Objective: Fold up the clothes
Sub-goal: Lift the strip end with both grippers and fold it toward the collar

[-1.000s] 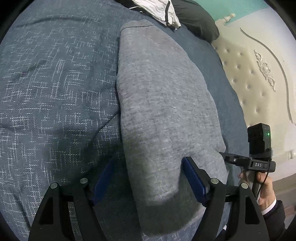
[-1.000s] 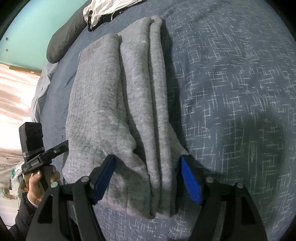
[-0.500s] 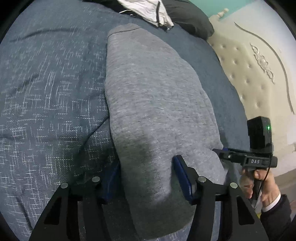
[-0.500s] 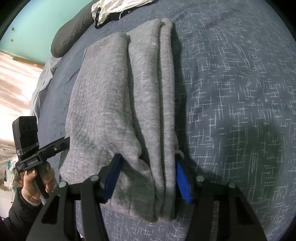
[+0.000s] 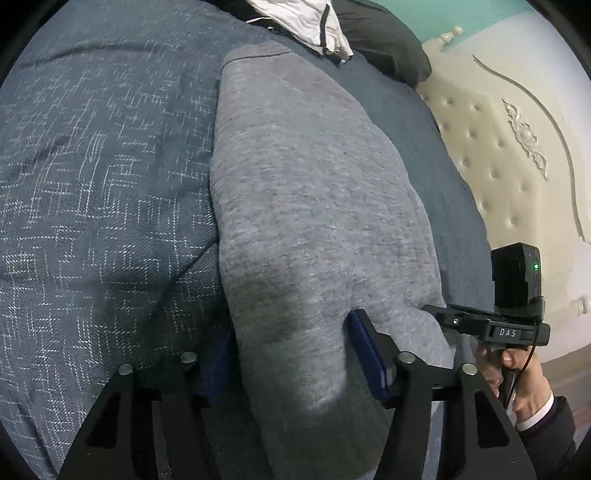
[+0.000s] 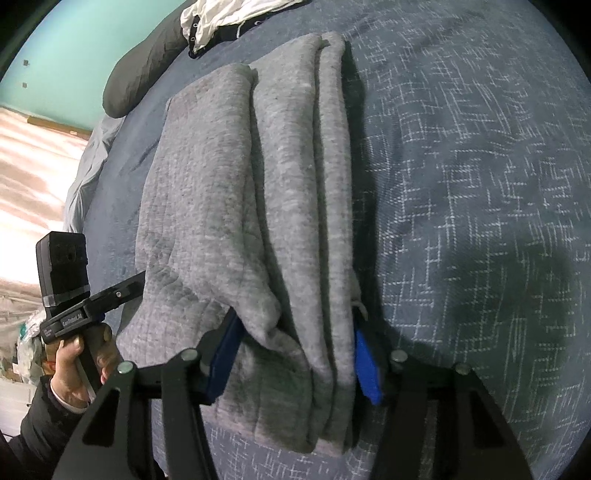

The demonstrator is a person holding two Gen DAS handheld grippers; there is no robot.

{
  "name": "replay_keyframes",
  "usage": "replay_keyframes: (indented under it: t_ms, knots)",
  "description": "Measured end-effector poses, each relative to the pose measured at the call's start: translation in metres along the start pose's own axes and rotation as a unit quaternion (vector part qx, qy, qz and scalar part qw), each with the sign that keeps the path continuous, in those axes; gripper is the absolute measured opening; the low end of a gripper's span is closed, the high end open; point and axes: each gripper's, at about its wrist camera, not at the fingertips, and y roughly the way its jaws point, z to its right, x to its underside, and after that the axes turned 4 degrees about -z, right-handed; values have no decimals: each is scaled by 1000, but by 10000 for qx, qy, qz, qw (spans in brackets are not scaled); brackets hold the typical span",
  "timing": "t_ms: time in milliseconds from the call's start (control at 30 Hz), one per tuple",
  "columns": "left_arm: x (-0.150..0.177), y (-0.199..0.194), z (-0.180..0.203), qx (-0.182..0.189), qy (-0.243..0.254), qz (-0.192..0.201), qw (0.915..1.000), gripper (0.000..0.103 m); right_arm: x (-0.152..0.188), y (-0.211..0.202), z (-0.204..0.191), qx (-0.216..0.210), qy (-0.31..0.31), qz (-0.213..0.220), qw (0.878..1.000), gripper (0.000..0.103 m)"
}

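Left tool grips the folded grey garment; right tool closing on it, white clothing beyond on the bed.

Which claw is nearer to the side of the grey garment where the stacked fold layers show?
Right. The right claw is closing across those stacked layers of the grey garment; the left claw grips its opposite, smooth side.

Each hand-held gripper has black arms, blue pads and round silver screws. One has white letters, maybe "DAS". The person's sleeve is dark with a white cuff.
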Motion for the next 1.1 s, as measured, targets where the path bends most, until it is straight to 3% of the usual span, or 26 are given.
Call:
replay_keyframes:
  t_ms: [33,233,433,700,833,1100]
  knots:
    - [0,0,2,-30,29,6,10000,58,1,-3,0,-8,-34,25,10000,41]
    - [1,-4,13,-150,195,46,9997,49,3,-9,-13,142,-242,132,9995,26]
    - [1,-8,23,-236,350,124,9990,40,5,-16,-20,179,-388,279,9987,22]
    - [-8,-13,33,-327,572,284,9974,36,11,-37,-26,201,-558,483,9971,20]
    - [-33,-19,50,-347,669,367,9965,35,13,-53,-29,220,-639,607,9959,20]
    - [-17,-34,59,-331,852,537,9944,34,9,-78,-37,260,-721,812,9937,19]
